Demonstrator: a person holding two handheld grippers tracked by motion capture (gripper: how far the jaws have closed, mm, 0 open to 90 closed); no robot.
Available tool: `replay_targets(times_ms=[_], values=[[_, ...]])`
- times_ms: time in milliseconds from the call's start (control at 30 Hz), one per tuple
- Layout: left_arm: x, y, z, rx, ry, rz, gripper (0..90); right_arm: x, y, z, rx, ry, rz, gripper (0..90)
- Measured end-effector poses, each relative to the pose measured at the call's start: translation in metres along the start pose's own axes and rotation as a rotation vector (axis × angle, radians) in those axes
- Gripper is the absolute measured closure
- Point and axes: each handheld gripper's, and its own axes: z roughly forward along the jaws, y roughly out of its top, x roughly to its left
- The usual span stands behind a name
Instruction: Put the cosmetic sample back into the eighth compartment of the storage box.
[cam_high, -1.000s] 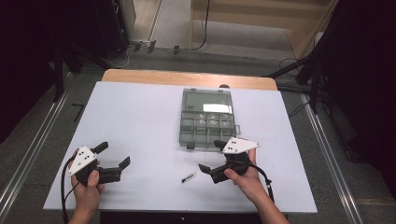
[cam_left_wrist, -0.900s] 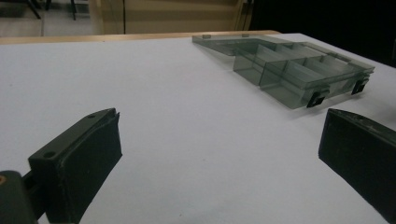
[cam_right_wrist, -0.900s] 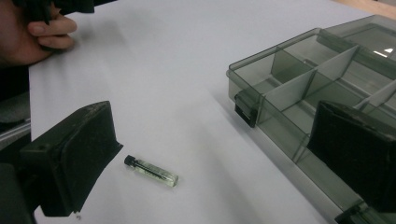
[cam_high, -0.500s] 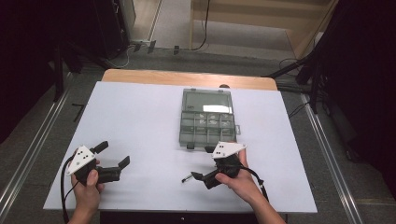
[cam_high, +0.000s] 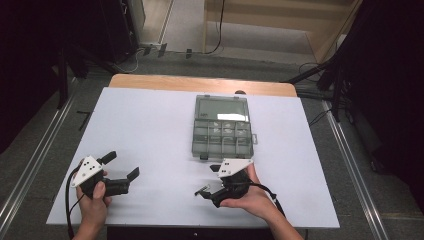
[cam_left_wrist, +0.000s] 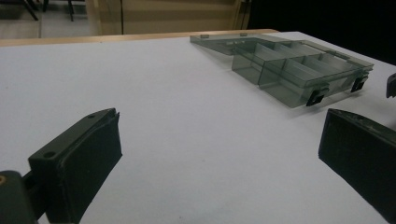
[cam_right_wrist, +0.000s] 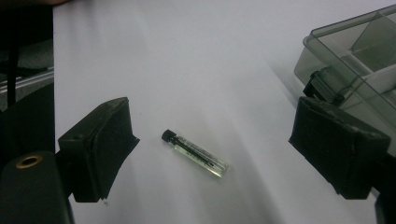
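Right gripper (cam_high: 207, 191) hovers low over the white table (cam_high: 150, 130) near its front edge, its two black jaws standing well apart and just now closing a little, with nothing pressed between the pads. In the right gripper view a small clear vial (cam_right_wrist: 195, 153) with a black cap lies flat on the bare surface between those jaws, touching neither one; its capped end points toward the upper left of that view and a thin dark piece shows inside the glass. In the high view the same vial (cam_high: 201, 189) is a tiny sliver just at the gripper's tips, left of the person's right hand (cam_high: 252, 197). Behind that hand, toward the far side of the table, sits a grey translucent compartment box (cam_high: 222, 132) with its lid folded open away from the person; small pale items lie in some of its compartments, too small to tell apart. One corner of the box (cam_right_wrist: 355, 51) with a black latch shows in the right gripper view, just beyond the right-hand jaw. Left gripper (cam_high: 121, 166) rests at the front left of the table in the left hand (cam_high: 93, 200), well apart from the vial, with its jaws spread wide over bare surface. The box (cam_left_wrist: 299, 70) stands farther off in the left gripper view.
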Motion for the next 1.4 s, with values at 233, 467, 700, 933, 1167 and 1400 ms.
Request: replay_targets(times_ms=[233,467,700,933,1167,1400], values=[[0.000,0.000,0.000,0.004,-0.001,0.003,0.0,0.004,-0.002,0.007,0.041,0.022,-0.040,29.2],[0.000,0.000,0.001,0.011,-0.006,0.009,0.0,0.003,-0.004,0.012,0.076,0.040,-0.047,42.8],[0.000,0.000,0.001,0.012,-0.010,0.007,0.0,-0.001,-0.004,0.016,0.115,0.079,-0.036,54.5],[0.000,0.000,0.001,0.013,-0.011,0.006,0.0,-0.001,-0.006,0.022,0.160,0.082,-0.066,58.5],[0.001,0.000,0.000,0.008,-0.008,0.005,0.0,-0.001,-0.008,0.025,0.185,0.060,-0.113,66.6],[0.001,0.000,0.001,0.009,-0.007,0.004,0.0,0.000,-0.007,0.023,0.212,0.043,-0.112,82.4]])
